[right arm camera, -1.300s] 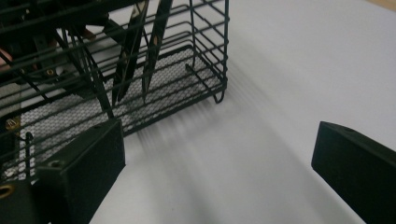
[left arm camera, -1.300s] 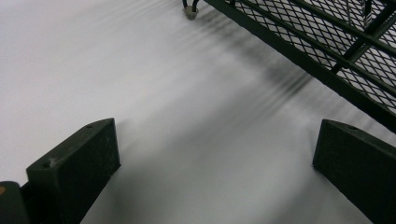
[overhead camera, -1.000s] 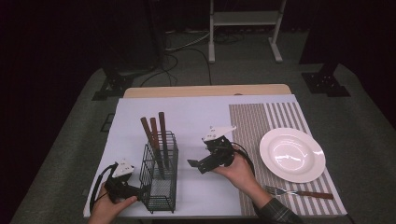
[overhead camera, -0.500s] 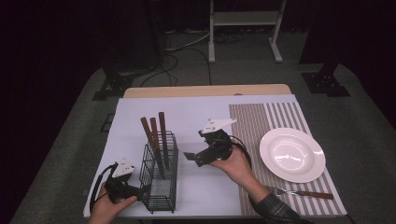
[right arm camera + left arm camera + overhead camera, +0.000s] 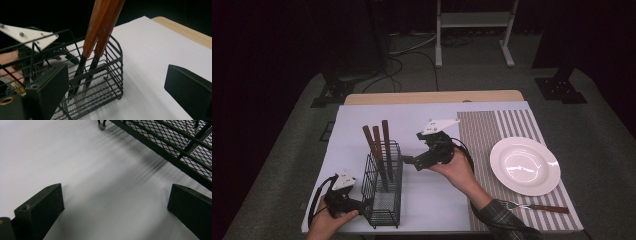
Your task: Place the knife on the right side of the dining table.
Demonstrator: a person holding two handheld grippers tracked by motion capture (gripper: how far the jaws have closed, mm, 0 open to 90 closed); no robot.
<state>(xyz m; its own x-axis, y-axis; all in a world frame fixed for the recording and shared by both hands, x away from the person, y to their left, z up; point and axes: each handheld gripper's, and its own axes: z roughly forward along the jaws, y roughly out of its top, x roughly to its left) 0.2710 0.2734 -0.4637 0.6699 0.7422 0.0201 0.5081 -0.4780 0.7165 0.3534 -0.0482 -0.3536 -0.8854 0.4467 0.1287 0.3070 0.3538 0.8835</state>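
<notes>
Hovering beside the black wire-mesh cutlery basket (image 5: 383,187), the right gripper (image 5: 412,162) is pointing its wide-spread, empty fingers at the three wooden-handled utensils (image 5: 379,150) standing inside it. The basket is sitting on the white surface (image 5: 432,200), at its near-left part, with the handles leaning out above its rim; the right gripper view is showing two of them crossing close together, their metal ends resting on the mesh floor.

Risk from here, as I judge it: the handles are bunched, so closing in could catch two at once, or a finger could snag the wire rim and tip or drag the light basket. Pulling at a slant could also lever the whole basket over.

That is where the left gripper (image 5: 362,204) is coming in, low on the surface at the basket's near-left side, its fingers apart and clamping nothing. The left gripper view is showing bare white surface between them, with the basket's lower edge just beyond the right finger, so it is bracing very little for now, if at all.

Pose-wise, the right hand (image 5: 457,167) is cupping its gripper from beneath, wrist turned so the fingers are aiming left and slightly down, raised above the surface. Over on the striped placemat (image 5: 512,125), the round white plate (image 5: 525,165) and a wooden-handled fork (image 5: 539,206) are lying well clear of the action.
</notes>
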